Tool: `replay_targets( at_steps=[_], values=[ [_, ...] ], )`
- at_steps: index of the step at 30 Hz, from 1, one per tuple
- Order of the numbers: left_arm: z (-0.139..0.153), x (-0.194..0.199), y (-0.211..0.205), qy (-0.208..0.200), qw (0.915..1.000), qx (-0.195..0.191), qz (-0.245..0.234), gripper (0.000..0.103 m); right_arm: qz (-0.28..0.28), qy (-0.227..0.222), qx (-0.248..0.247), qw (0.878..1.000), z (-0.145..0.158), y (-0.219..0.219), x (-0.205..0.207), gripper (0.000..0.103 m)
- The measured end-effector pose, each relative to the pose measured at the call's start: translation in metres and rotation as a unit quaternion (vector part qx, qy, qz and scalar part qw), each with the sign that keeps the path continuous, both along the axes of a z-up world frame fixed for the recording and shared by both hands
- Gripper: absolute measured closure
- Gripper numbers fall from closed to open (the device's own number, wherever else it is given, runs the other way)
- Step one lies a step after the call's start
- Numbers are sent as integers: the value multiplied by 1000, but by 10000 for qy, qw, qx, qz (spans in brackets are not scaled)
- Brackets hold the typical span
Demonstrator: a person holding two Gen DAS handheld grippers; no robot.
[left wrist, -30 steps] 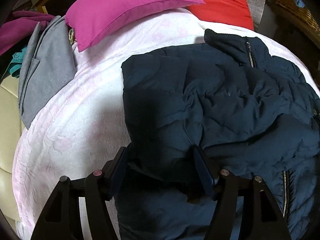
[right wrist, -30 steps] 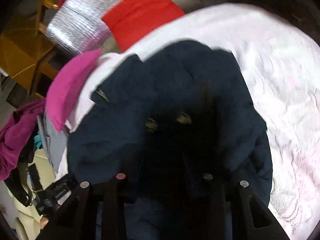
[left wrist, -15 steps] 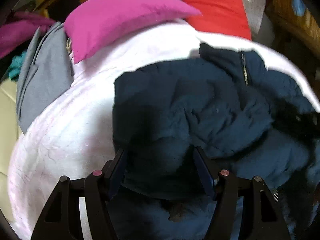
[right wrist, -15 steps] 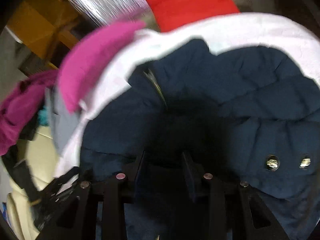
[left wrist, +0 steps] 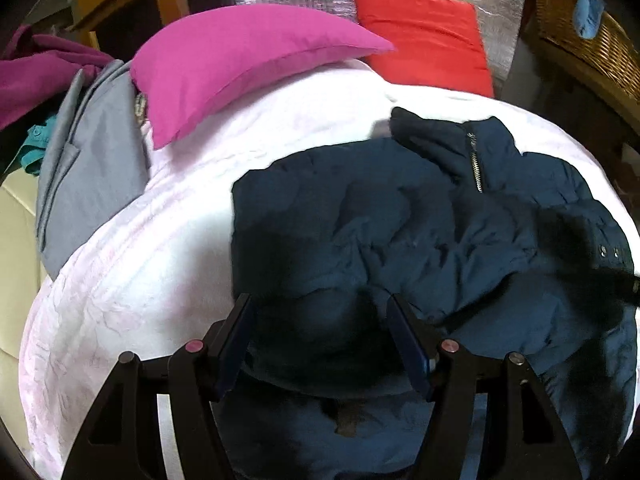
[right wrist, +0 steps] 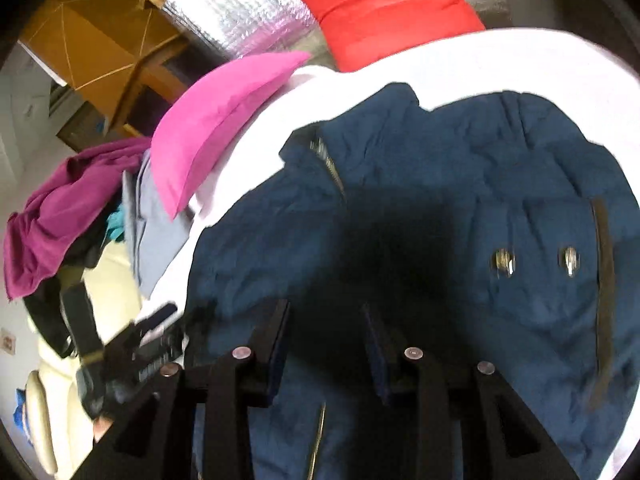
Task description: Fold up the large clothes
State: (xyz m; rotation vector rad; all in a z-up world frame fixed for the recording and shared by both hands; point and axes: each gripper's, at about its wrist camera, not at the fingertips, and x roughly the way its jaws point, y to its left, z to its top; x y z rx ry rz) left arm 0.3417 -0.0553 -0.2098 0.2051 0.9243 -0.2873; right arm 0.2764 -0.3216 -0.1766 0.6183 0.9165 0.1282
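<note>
A large navy puffer jacket [left wrist: 400,220] lies crumpled on a pale pink bed cover [left wrist: 140,272], its zipped collar toward the back. My left gripper [left wrist: 320,308] hovers over the jacket's near left part with its jaws wide apart and jacket fabric bulging between them. The jacket fills the right wrist view [right wrist: 460,200], with two metal snaps showing at the right. My right gripper [right wrist: 326,316] is over the jacket's dark middle with its jaws apart, and whether fabric is pinched is hidden in shadow. The left gripper also shows in the right wrist view [right wrist: 132,352].
A magenta pillow [left wrist: 240,60] and a red cushion [left wrist: 424,36] lie at the bed's back. A grey garment [left wrist: 88,172] and a purple one [left wrist: 36,72] are heaped at the left. A wicker basket [left wrist: 592,52] stands at the right. A silver foil sheet [right wrist: 240,12] is behind.
The right gripper swung across the jacket, and the flap with the snaps came to lie at the right. The left gripper stayed over the near left part, jaws wide apart.
</note>
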Motion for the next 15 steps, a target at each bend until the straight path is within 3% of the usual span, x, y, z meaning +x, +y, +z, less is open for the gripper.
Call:
replay_targets(
  at_steps=[3,6,12,15],
  values=[
    [-20,0,-11,229,9984,505,-106,34,122,364,71,9992,-27,3,-1,64],
    [-19,0,-17,191,9973,683,-195,34,90,388,139,9991,-27,2,-5,64],
    [-4,3,1,190,9993,315,-19,34,78,-82,82,9999,4,3,-19,63],
    [2,6,8,114,9997,194,117,35,89,149,42,9998,-9,4,-12,63]
  ],
)
